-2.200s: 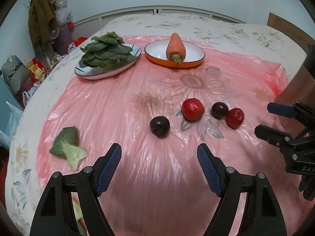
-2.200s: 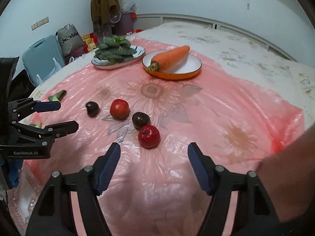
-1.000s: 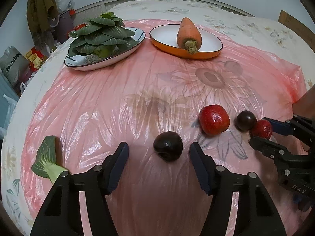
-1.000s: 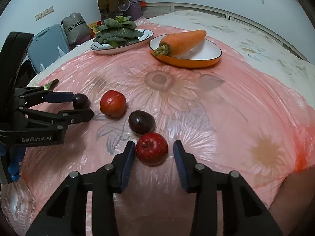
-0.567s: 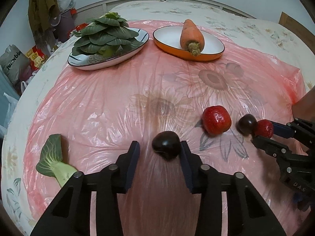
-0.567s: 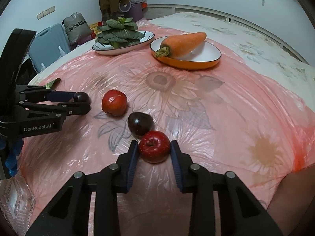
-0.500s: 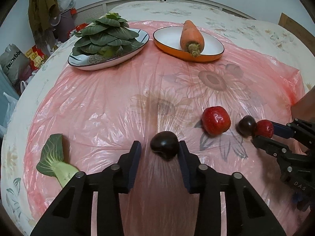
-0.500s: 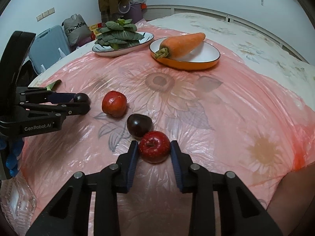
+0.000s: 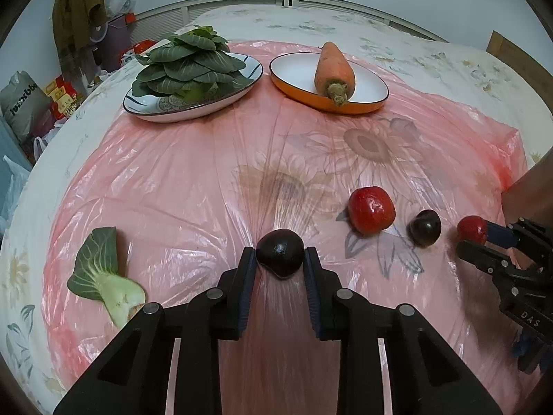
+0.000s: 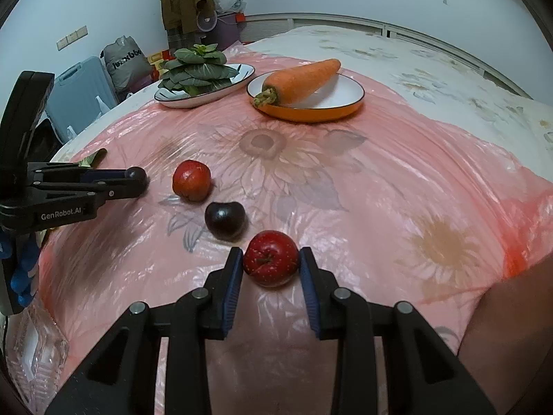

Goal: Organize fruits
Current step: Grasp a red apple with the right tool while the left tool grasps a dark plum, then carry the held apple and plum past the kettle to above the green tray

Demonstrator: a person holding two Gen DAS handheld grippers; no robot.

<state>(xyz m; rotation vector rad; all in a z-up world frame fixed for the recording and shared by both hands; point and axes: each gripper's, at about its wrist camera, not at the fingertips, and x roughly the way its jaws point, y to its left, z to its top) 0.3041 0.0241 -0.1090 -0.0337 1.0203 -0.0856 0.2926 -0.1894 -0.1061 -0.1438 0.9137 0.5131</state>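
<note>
My left gripper [image 9: 280,259] is shut on a dark plum [image 9: 280,252] on the pink plastic sheet [image 9: 193,180]. My right gripper [image 10: 270,263] is shut on a small red apple [image 10: 271,263]. Between them lie a bigger red fruit [image 9: 371,210] and a second dark plum [image 9: 425,227]; both also show in the right wrist view, the red fruit [image 10: 191,180] and the plum [image 10: 224,220]. The right gripper shows in the left wrist view [image 9: 478,237], the left gripper in the right wrist view [image 10: 136,181].
At the back stand a plate of green leaf vegetables [image 9: 188,65] and an orange dish [image 9: 297,76] with a carrot [image 9: 333,69]. A loose green leaf [image 9: 103,276] lies at the left. An arm [image 10: 511,328] is at lower right.
Both grippers moved forward and closed: the left jaws closed on the dark plum, the right jaws closed on the small red apple. The other fruits have not moved.
</note>
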